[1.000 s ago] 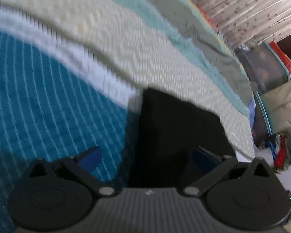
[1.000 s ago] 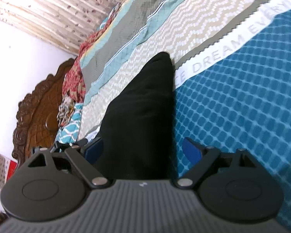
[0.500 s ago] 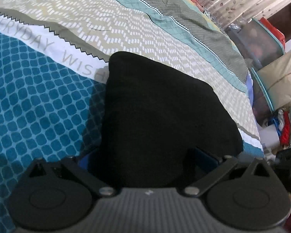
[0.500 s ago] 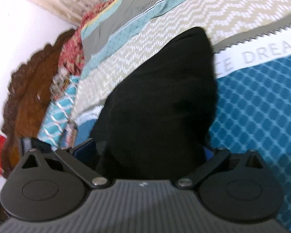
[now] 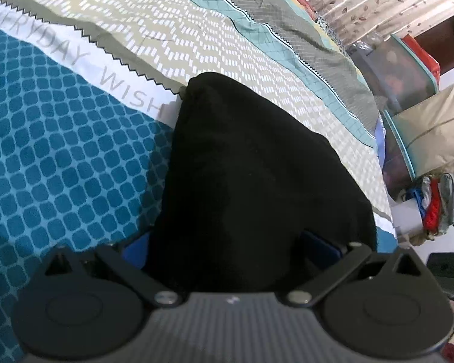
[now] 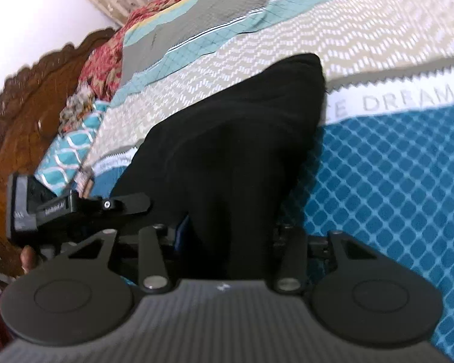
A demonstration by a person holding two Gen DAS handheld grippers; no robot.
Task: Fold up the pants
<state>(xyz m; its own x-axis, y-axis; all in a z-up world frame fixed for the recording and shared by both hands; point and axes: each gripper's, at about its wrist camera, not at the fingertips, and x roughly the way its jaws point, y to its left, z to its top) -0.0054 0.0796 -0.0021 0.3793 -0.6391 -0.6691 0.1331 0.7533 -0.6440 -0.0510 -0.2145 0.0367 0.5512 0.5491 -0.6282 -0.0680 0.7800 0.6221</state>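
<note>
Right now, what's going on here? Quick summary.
A person with a handheld gripper in each hand is folding black pants on a patterned bedspread. The right gripper has just been closing, with the near edge of the cloth between its fingers. The left gripper straddles the same edge, its fingers wide apart. The pants lie as a compact bundle.

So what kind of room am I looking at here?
Most likely a bedroom: a patterned bedsheet covers a wide bed, a carved wooden headboard stands at one end, and curtains hang behind it.
</note>
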